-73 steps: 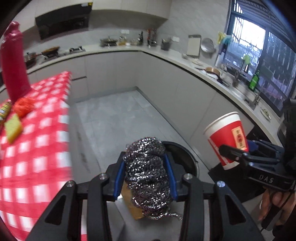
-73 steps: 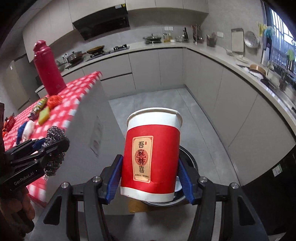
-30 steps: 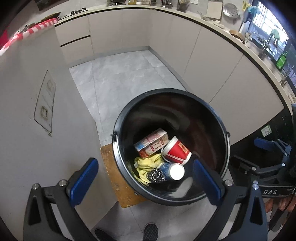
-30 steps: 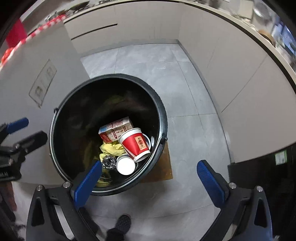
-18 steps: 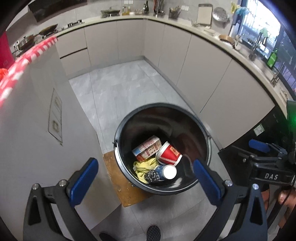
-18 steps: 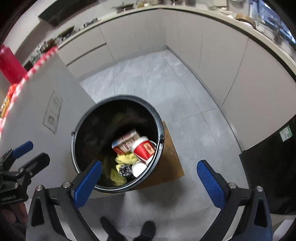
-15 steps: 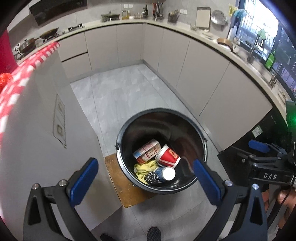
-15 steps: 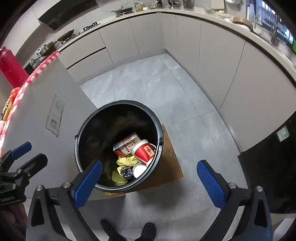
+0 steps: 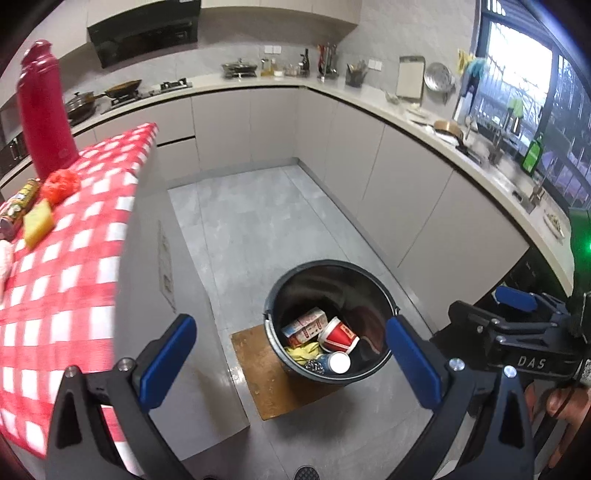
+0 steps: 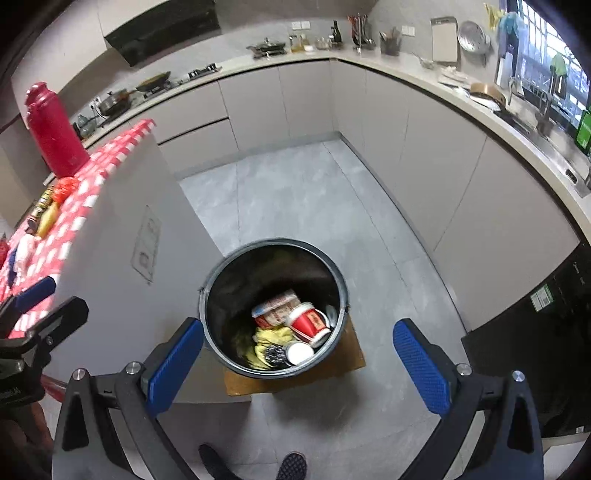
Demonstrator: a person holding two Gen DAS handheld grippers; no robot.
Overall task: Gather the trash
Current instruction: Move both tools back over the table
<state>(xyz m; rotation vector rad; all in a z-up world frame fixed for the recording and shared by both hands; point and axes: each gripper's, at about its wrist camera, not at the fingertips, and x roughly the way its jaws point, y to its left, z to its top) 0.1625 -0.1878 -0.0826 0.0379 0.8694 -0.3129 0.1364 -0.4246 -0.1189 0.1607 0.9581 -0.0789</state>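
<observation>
We hold both hand-held grippers, left point(image 9: 291, 354) and right point(image 10: 297, 365), released and empty; the trash bin point(image 10: 273, 247) sits at 12 o'clock below them.

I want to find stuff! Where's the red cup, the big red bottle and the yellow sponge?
red cup point(image 10: 308, 325): right wrist view, on its red side, inside the bin.
big red bottle point(image 9: 42, 118): left wrist view, on its body.
yellow sponge point(image 9: 38, 221): left wrist view, on its top face.

Red thermos point(image 9: 41, 110) on checked tablecloth point(image 9: 74, 236), range hood point(image 9: 144, 31), cutting board point(image 9: 410, 76) on counter
</observation>
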